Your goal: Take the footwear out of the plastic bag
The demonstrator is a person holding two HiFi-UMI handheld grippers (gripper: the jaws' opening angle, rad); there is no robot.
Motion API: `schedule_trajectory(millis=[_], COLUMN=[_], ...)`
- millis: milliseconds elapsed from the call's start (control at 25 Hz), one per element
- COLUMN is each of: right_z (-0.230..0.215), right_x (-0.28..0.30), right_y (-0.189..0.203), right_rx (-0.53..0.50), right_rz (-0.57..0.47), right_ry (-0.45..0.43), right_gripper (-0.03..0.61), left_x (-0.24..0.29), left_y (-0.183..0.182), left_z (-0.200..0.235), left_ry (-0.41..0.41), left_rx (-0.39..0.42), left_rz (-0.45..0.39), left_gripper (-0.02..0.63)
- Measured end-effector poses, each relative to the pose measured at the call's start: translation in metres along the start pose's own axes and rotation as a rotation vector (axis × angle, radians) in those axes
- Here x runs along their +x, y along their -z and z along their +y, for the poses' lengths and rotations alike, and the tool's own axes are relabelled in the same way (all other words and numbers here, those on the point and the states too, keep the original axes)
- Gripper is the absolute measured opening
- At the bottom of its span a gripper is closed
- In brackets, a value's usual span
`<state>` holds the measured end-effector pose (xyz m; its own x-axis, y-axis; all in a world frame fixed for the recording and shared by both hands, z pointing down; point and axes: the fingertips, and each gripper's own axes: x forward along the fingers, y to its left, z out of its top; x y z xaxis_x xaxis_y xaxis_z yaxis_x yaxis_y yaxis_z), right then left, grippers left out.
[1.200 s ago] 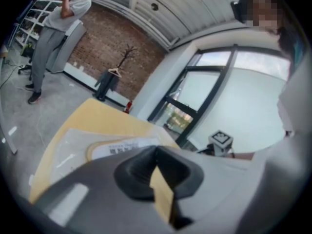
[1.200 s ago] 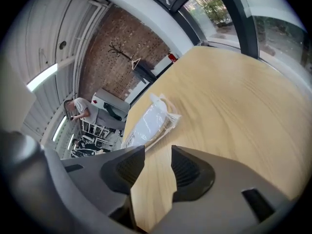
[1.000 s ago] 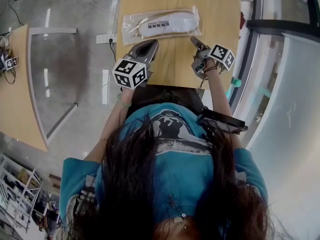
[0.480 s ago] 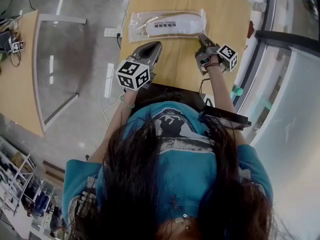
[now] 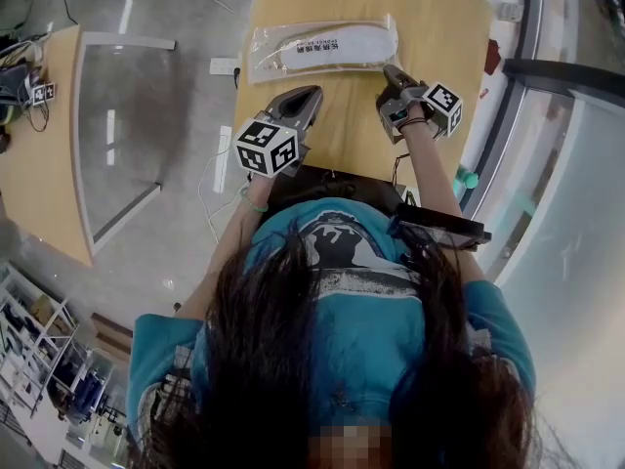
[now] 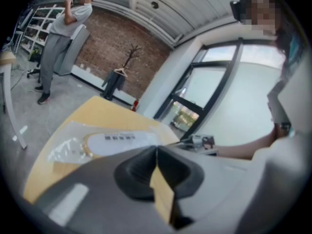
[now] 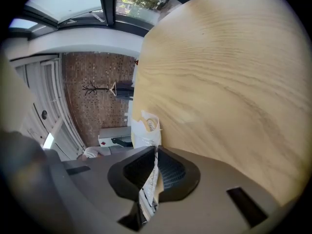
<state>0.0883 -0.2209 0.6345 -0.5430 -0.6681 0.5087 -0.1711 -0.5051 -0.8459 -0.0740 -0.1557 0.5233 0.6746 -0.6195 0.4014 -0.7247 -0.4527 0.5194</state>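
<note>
The right gripper is just closing its fingers on the end of the plastic bag, securing it; the left gripper is hovering, fingers together, empty.

Table: light wood, visible grain, rounded corners.
Floor: grey, glossy, with loose cables.
Power strip: white, on the floor just beside the table's left edge.
Glass top: pale-framed, left of the table.
Second table: wood, far left, touching the glass top.
Shelves: white, lower left corner.
Brick wall: reddish-brown, far side of the room.
Coat stand: bare, branched, before the brick wall.
Bystander: grey clothes, standing, one arm raised.
Window: dark-framed, greenery outside.
</note>
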Motion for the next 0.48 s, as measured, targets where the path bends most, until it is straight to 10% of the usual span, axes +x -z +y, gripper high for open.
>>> schedule_trajectory(millis=[200, 480], right_z=[0.019, 0.025], right_x=[-0.007, -0.027], right_y=[0.018, 0.037], right_rx=[0.149, 0.114], right_rz=[0.014, 0.046], right_ry=[-0.078, -0.067], right_gripper=[0.017, 0.014], left_x=[0.017, 0.046], left_y=[0.022, 0.042], left_z=[0.0, 0.011], left_ry=[0.07, 0.158], left_rx=[-0.17, -0.629], left_rz=[0.056, -0.017], left_gripper=[0.11, 0.224])
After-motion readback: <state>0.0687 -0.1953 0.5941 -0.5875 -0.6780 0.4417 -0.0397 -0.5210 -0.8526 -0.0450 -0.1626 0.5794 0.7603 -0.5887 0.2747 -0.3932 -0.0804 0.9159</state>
